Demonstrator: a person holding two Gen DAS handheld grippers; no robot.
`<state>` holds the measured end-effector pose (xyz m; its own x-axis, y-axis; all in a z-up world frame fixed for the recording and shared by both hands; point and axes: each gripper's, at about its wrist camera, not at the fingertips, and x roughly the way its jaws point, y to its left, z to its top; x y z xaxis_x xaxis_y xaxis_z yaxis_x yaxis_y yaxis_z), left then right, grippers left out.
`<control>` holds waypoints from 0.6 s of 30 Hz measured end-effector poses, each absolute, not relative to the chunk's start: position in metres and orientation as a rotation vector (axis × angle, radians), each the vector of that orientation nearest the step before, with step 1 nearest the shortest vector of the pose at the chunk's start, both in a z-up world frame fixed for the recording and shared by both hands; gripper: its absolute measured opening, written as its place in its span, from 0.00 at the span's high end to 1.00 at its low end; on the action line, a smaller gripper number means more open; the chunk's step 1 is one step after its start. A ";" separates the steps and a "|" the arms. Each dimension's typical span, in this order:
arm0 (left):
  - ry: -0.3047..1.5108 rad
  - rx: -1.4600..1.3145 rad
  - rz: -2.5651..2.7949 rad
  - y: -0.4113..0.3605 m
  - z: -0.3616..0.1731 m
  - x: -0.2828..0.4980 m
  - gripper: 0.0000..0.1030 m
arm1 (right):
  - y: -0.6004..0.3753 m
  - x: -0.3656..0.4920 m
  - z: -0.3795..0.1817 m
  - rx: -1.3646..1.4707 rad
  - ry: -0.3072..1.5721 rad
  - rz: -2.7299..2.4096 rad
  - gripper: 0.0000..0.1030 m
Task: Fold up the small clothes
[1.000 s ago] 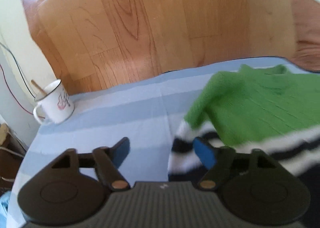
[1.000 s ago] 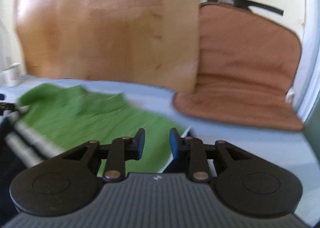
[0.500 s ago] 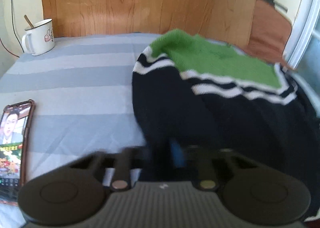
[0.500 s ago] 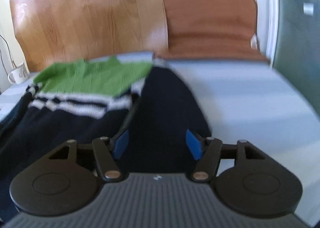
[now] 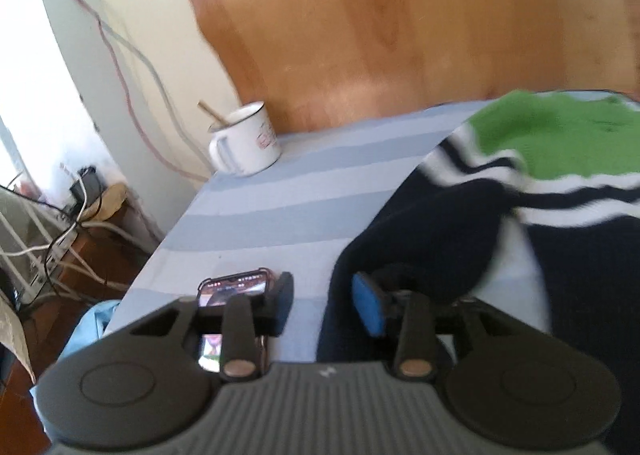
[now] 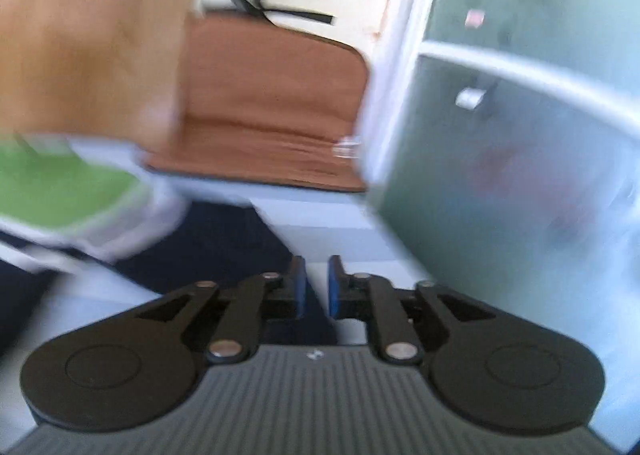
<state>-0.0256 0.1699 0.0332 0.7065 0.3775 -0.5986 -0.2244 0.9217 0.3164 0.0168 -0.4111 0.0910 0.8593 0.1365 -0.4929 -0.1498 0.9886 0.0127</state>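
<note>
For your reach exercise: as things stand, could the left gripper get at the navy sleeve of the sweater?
Probably yes. The left gripper is open, and the navy sleeve lies just ahead of its right finger on the striped sheet. Nothing lies between; the phone sits off to the left.

The left tongs [image 5: 323, 309] have a dark grey ribbed body with a small white mark at its front edge, flanked by two round black discs with a shallow circle pressed into each. Black linkage bars pinned with brass-coloured rivets lead to black fingers faced with blue pads [image 5: 368, 309]. The right tongs [image 6: 317, 287] are built the same, though their rivets look silvery.
</note>
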 end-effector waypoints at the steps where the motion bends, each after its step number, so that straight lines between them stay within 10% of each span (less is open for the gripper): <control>1: 0.710 0.208 0.283 0.166 0.036 -0.038 0.61 | -0.412 0.010 0.090 0.068 0.552 0.267 0.69; 11: 0.920 -0.103 -0.221 0.126 0.009 -0.100 0.48 | -0.368 -0.012 0.013 0.407 0.904 0.796 0.53; 14: 0.885 -0.076 -0.198 0.114 0.008 -0.112 0.75 | -0.374 -0.019 0.004 0.412 0.909 0.776 0.87; 15: 0.895 -0.090 -0.201 0.112 0.008 -0.114 0.90 | -0.379 -0.022 0.008 0.412 0.889 0.761 0.87; 18: 0.896 -0.109 -0.203 0.107 0.017 -0.117 0.91 | -0.393 -0.039 0.045 0.279 0.786 0.691 0.88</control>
